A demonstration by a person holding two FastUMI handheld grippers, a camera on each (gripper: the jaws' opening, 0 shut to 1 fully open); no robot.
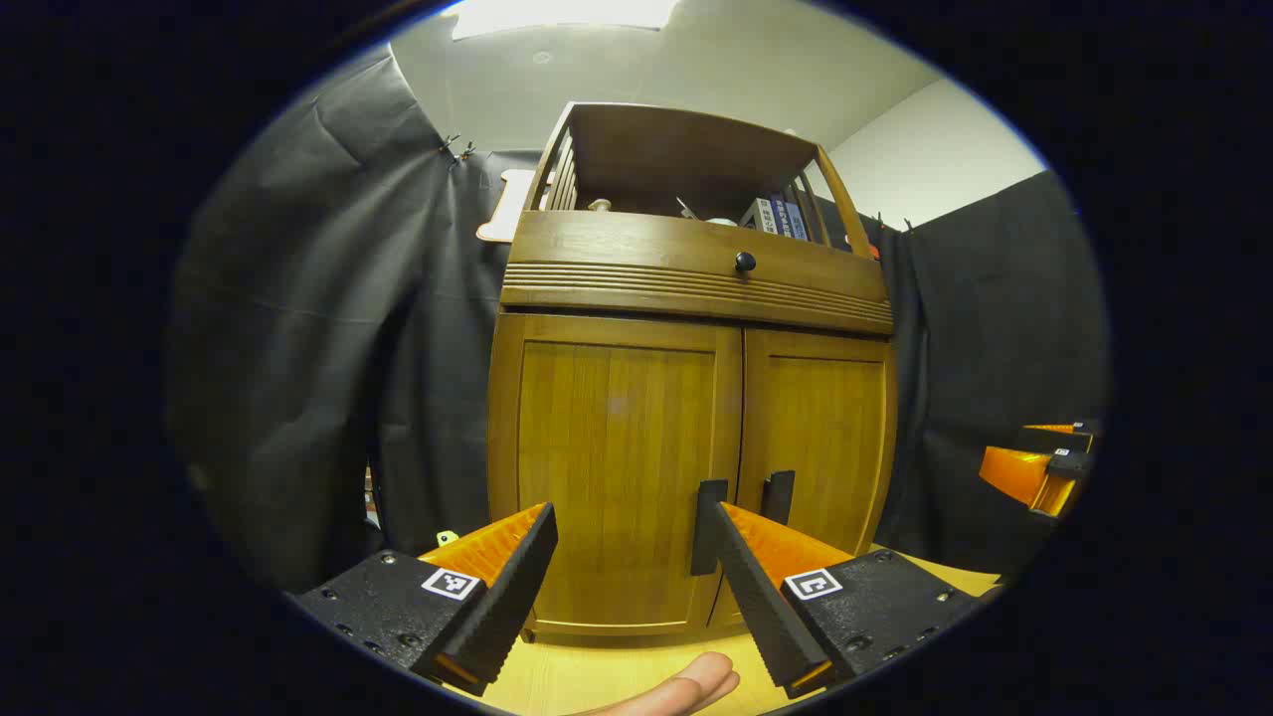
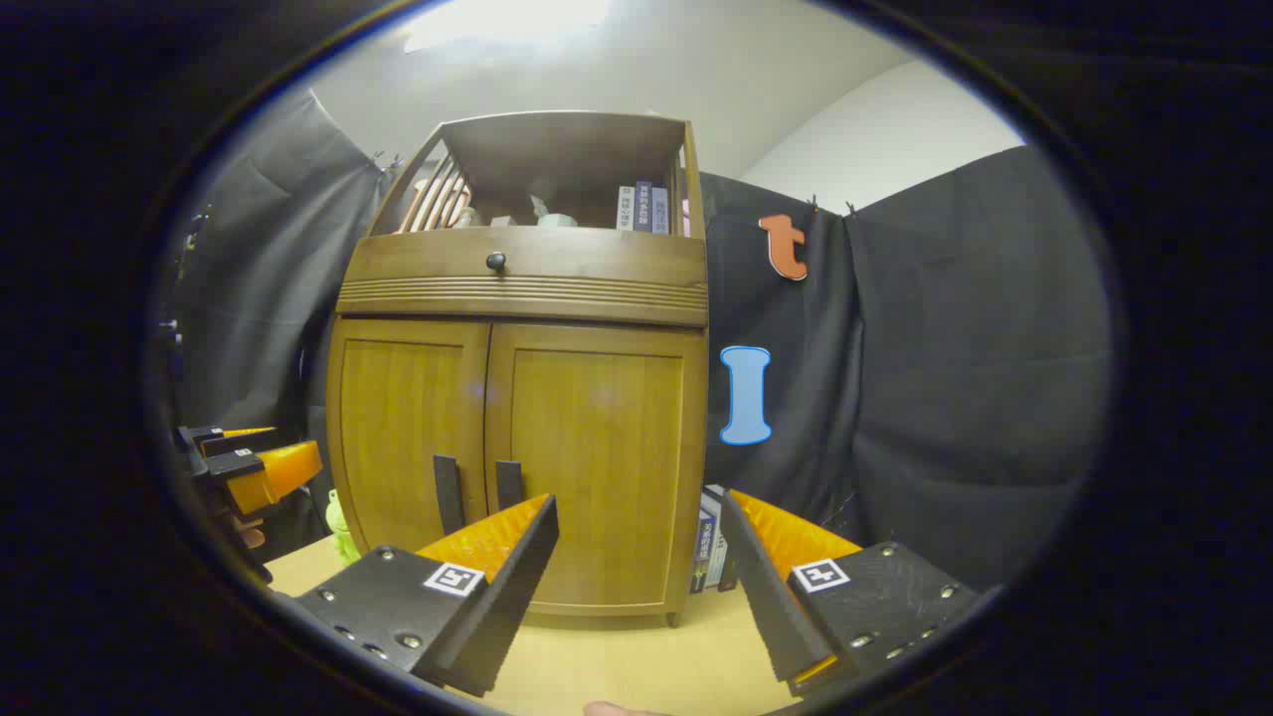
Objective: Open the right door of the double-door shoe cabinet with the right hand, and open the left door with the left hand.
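We see a few books (image 2: 641,207) standing upright at the right end of the open top shelf (image 2: 557,164), with some small pale items to their left that we cannot identify. On the table (image 2: 636,666), more books (image 2: 708,549) stand near its back edge, and a small green toy (image 2: 340,532) sits toward the left edge.

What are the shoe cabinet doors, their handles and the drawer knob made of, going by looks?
Left door and right door: likely wood or wood veneer, honey-brown, with vertical grain and a soft satin sheen.
Door handles: dark matte vertical bars; metal or plastic, cannot tell.
Drawer knob: small, round, dark, with a slight gloss; material unclear.
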